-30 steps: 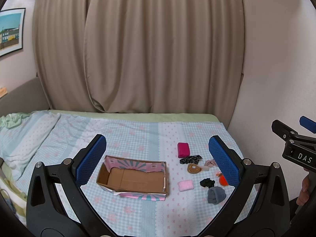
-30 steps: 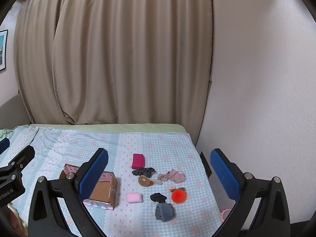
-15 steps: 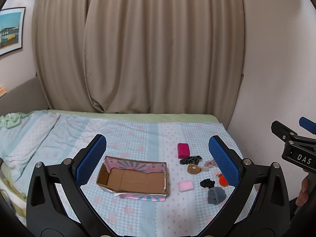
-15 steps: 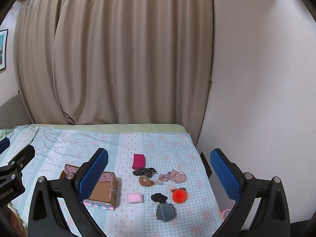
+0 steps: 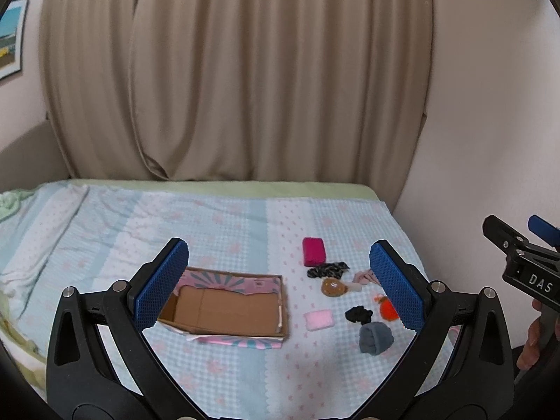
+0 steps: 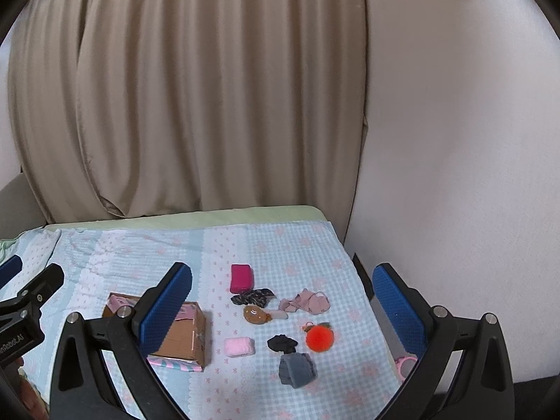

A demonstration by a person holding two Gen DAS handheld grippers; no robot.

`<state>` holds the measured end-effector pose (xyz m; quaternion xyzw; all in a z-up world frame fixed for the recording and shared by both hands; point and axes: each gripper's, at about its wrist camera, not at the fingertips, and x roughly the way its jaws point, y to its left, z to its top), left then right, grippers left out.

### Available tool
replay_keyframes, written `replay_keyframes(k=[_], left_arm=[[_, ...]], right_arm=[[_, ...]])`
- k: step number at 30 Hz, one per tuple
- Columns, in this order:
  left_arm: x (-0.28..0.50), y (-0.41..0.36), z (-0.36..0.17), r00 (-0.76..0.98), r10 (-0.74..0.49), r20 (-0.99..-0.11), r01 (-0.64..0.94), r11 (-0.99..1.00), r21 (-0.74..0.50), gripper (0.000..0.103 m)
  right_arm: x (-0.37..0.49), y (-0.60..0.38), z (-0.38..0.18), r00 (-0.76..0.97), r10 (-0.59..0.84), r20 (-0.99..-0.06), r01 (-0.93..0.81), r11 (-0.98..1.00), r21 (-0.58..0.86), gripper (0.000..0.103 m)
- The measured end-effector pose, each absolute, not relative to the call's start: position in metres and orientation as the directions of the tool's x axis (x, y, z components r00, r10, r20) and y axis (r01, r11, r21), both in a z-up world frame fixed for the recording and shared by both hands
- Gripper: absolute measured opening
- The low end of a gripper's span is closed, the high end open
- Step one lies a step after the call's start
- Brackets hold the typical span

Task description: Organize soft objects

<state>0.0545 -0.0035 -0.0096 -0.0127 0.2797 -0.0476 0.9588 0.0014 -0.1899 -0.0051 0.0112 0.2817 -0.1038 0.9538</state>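
Note:
Several soft items lie on the bed: a magenta pad [image 6: 241,277], a dark scrunchie [image 6: 252,296], a brown plush [image 6: 256,314], a pink strap bundle [image 6: 305,302], an orange pom-pom [image 6: 319,338], a black scrunchie [image 6: 282,343], a grey knit piece [image 6: 296,369] and a pale pink pad [image 6: 239,347]. An empty cardboard box [image 5: 227,309] sits to their left. My left gripper [image 5: 280,283] is open and empty above the box. My right gripper [image 6: 281,301] is open and empty above the items.
The bed [image 5: 105,231] has a light blue patterned cover. Beige curtains [image 5: 245,70] hang behind it and a white wall [image 6: 455,175] stands at its right edge. A pink ring [image 6: 406,364] lies by the bed's right edge.
Both grippers have drifted slightly, so the box and items sit a little higher in view. Nothing was grasped.

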Motion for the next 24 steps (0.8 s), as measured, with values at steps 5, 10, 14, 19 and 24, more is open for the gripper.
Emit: replay_keyframes(k=[5, 10, 14, 19, 24], left_arm=[[0.087, -0.026, -0.054, 0.784, -0.098, -0.613, 0.056, 0.995, -0.087, 0.103], [0.111, -0.060, -0.117, 0.720, -0.084, -0.689, 0.016, 0.994, -0.105, 0.103], [0.130, -0.093, -0.176, 0.676, -0.065, -0.734, 0.000, 0.996, -0.088, 0.103], [0.150, -0.119, -0.239, 0.615, -0.058, -0.786, -0.010, 0.997, -0.082, 0.103], [0.176, -0.137, -0.306, 0.565, -0.038, -0.824, -0.028, 0.997, -0.065, 0.103]], right_arm=[[0.029, -0.227, -0.050, 0.775, -0.166, -0.610, 0.193, 0.981, -0.021, 0.103], [0.057, -0.271, -0.112, 0.722, -0.154, -0.675, 0.190, 0.982, -0.022, 0.103], [0.078, -0.303, -0.167, 0.667, -0.131, -0.734, 0.189, 0.982, -0.004, 0.103], [0.099, -0.328, -0.226, 0.592, -0.106, -0.799, 0.210, 0.977, 0.026, 0.103], [0.125, -0.351, -0.287, 0.524, -0.105, -0.845, 0.257, 0.966, 0.039, 0.103]])
